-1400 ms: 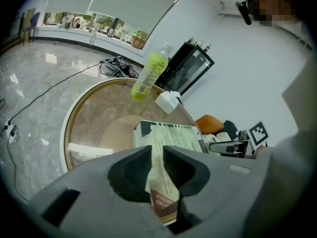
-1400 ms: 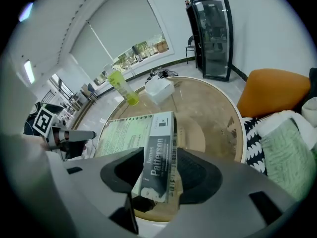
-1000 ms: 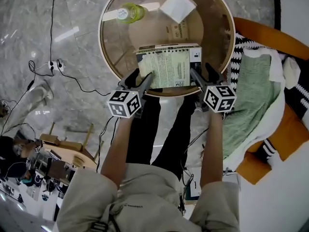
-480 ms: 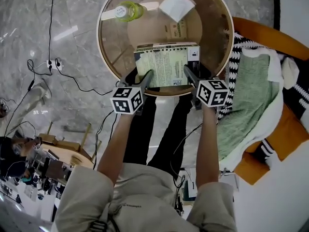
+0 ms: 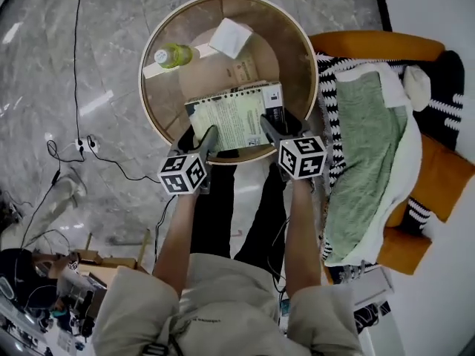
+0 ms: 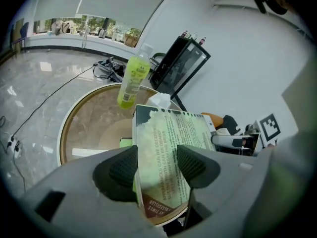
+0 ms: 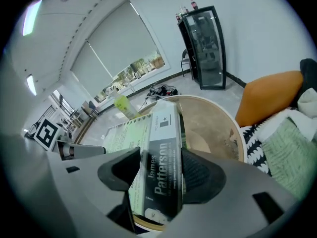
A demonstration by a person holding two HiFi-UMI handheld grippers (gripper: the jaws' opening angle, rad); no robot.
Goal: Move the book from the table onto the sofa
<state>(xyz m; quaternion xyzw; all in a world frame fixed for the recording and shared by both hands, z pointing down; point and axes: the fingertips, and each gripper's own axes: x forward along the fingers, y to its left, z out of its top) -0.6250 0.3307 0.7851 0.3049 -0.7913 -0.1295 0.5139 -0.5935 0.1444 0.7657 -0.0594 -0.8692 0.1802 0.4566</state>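
A thick paperback book (image 5: 236, 114) with a pale green back cover is held over the near rim of the round glass-topped table (image 5: 156, 102). My left gripper (image 5: 202, 141) is shut on the book's (image 6: 168, 148) left edge. My right gripper (image 5: 276, 129) is shut on its spine (image 7: 161, 175), where the grey band carries the author's name. The sofa (image 5: 438, 176), orange with a green blanket (image 5: 364, 162) and a black-and-white throw, lies to the right of the table.
On the table stand a green bottle (image 5: 169, 55) and a white tissue pack (image 5: 230, 37). Cables (image 5: 82, 87) run over the marble floor at the left. The person's legs are directly below the book. A dark glass cabinet (image 7: 205, 46) stands by the far wall.
Both grippers have closed in on the book's two sides and now clamp it. The head camera has shifted, so the table and book sit lower and more to the left in view.
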